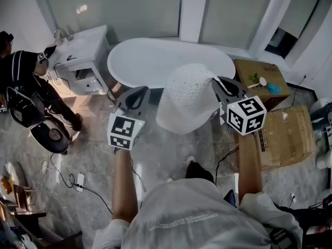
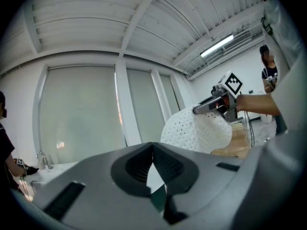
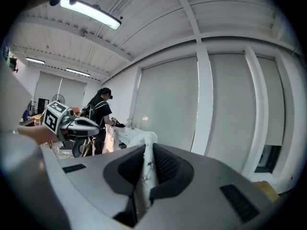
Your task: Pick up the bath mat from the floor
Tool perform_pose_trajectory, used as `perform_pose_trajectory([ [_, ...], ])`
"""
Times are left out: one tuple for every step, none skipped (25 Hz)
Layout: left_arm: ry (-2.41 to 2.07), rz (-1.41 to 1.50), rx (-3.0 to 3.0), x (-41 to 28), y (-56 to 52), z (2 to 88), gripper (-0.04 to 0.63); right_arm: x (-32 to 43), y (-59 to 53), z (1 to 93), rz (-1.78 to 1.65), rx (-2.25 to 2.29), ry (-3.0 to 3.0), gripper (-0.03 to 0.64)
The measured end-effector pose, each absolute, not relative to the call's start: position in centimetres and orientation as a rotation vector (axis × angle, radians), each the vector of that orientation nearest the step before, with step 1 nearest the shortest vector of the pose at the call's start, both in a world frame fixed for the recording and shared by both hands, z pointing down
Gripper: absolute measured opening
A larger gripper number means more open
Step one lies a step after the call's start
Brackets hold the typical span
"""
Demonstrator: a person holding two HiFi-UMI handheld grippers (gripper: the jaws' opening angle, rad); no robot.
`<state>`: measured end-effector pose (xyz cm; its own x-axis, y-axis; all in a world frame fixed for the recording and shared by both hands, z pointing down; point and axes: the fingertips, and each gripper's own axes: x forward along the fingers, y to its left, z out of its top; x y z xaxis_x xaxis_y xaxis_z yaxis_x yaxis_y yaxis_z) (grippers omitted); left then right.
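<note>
Currently right tongs (image 3: 145, 152) clenched on bath mat (image 1: 187, 100); left tongs (image 2: 153, 150) closed, empty.

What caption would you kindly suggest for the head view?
Right gripper holds the white perforated bath mat in the air before the bathtub, left gripper alongside.

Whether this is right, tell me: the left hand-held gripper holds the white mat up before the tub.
Wrong side: the right hand-held gripper holds the white mat up before the tub. The right gripper view shows it pinched in those jaws.
</note>
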<state>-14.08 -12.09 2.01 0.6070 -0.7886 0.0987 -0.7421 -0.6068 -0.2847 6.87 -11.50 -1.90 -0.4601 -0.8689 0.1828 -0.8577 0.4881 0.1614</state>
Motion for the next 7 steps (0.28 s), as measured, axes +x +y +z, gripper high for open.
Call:
perform_pose_trajectory([
  [1.265, -0.325, -2.622, -14.04, -12.1, 2.16, 0.017, 6.85, -11.53, -1.83, -0.07, 1.469, -2.495, 0.031],
  [1.264, -0.332, -2.625, -14.0, -12.11, 2.3, 0.017, 6.8, -11.57, -1.75, -0.071, 1.462, -2.496, 0.031],
  [1.264, -0.333, -2.626, -14.01, -12.18, 2.4, 0.017, 6.71, -11.64, -1.67, -0.071, 1.457, -2.497, 0.031],
  [1.265, -0.332, -2.627, -14.05, -12.27, 2.46, 0.017, 6.59, -11.72, -1.6, -0.071, 1.452, -2.499, 0.031],
  [1.266, -0.329, -2.628, -14.09, -12.36, 2.48, 0.017, 6.45, -11.79, -1.53, -0.07, 1.447, -2.5, 0.031],
  [1.267, -0.327, -2.628, -14.13, -12.44, 2.48, 0.017, 6.28, -11.87, -1.45, -0.07, 1.441, -2.502, 0.031],
  [1.267, -0.323, -2.628, -14.17, -12.53, 2.48, 0.017, 6.12, -11.94, -1.38, -0.069, 1.436, -2.503, 0.031],
])
